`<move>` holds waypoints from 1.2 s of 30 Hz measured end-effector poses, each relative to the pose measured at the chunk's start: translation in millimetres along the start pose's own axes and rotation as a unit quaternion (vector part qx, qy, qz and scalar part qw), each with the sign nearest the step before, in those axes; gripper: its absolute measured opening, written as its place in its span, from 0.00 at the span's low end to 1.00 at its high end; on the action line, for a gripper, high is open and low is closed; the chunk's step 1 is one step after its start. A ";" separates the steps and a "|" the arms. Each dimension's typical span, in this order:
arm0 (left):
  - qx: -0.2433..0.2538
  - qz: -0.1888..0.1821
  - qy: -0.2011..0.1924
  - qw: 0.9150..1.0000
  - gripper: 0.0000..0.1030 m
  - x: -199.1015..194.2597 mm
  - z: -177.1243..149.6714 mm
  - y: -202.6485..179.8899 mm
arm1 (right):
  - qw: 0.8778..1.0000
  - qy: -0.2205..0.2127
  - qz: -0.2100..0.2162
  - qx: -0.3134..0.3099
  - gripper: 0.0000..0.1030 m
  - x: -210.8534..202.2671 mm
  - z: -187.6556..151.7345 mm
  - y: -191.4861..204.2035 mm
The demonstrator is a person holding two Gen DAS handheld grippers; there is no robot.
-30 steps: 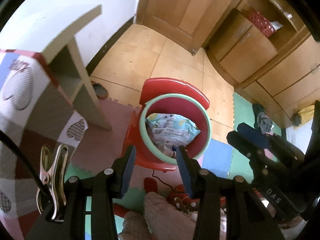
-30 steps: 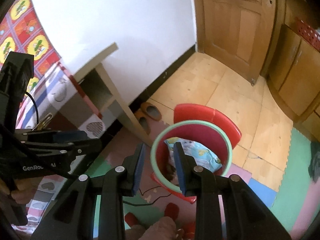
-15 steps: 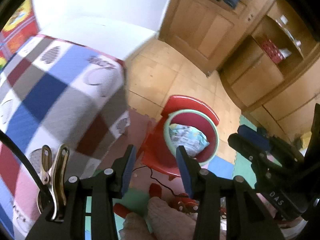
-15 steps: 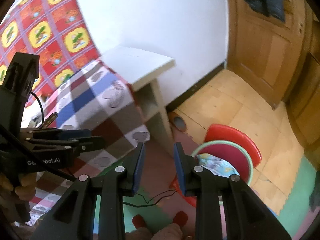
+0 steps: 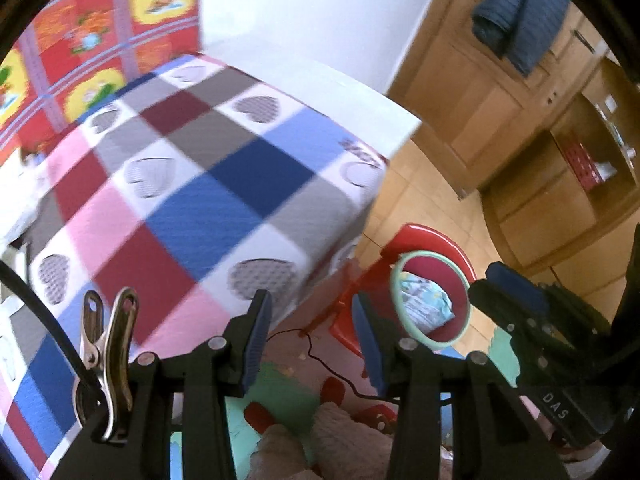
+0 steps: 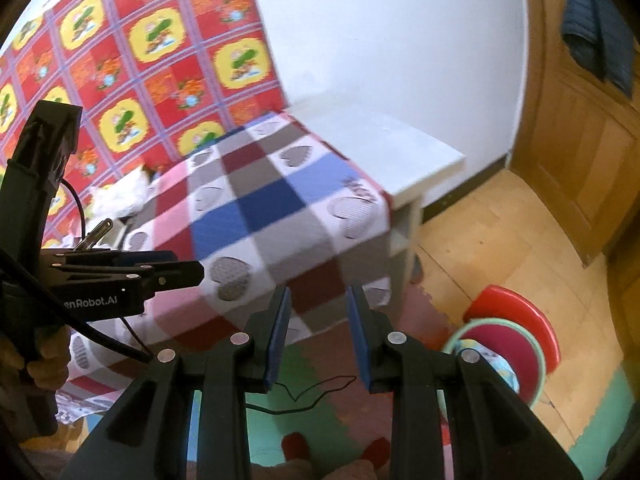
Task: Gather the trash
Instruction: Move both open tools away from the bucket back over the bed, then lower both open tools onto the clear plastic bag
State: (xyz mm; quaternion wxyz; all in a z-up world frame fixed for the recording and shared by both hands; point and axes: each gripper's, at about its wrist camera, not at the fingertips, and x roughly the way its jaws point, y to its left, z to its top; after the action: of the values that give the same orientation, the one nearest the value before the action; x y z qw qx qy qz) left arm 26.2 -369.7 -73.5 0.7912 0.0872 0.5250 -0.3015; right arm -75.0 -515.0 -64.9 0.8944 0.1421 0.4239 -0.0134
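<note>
A red bin with a green rim (image 5: 394,292) stands on the floor and holds a printed wrapper (image 5: 424,304); in the right wrist view the bin (image 6: 516,308) sits at the lower right. My left gripper (image 5: 310,320) is open and empty, hanging over the near edge of a table with a checked heart cloth (image 5: 200,208). My right gripper (image 6: 319,312) is also open and empty, above the same cloth edge (image 6: 272,208). White crumpled stuff (image 6: 120,196) lies at the table's far left. Each gripper shows at the side of the other's view.
A white shelf unit (image 6: 400,148) adjoins the table by the wall. A wooden door (image 6: 580,160) with a dark garment (image 5: 516,20) and cabinets (image 5: 560,200) lie to the right. Foam mats (image 6: 320,412) with a black cable (image 6: 312,392) cover the floor near a person's feet (image 5: 260,412).
Both grippers rose and swung left, away from the bin and toward the table. The bin slid from the centre to the lower right of both views. Jaw gaps stayed the same.
</note>
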 end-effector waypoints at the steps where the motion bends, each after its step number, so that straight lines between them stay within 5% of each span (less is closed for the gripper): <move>1: -0.006 0.005 -0.004 1.000 0.43 -6.1 -0.3 8.2 | 1.000 -0.001 0.005 -0.006 0.29 0.8 2.5 7.8; 18: -0.110 0.074 -0.060 0.989 0.43 -92.9 -28.5 142.0 | 0.993 0.008 0.084 -0.078 0.29 37.4 23.6 131.0; 36: -0.248 0.151 -0.095 0.952 0.43 -150.2 -51.1 266.2 | 0.970 0.042 0.181 -0.159 0.29 101.2 72.6 230.8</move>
State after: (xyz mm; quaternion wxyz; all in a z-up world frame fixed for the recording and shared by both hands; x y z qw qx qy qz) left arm 97.6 -74.9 -10.5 0.8704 -0.0625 0.4862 -0.0457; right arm 77.9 -303.1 -42.5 0.8743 0.0727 0.4252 0.2226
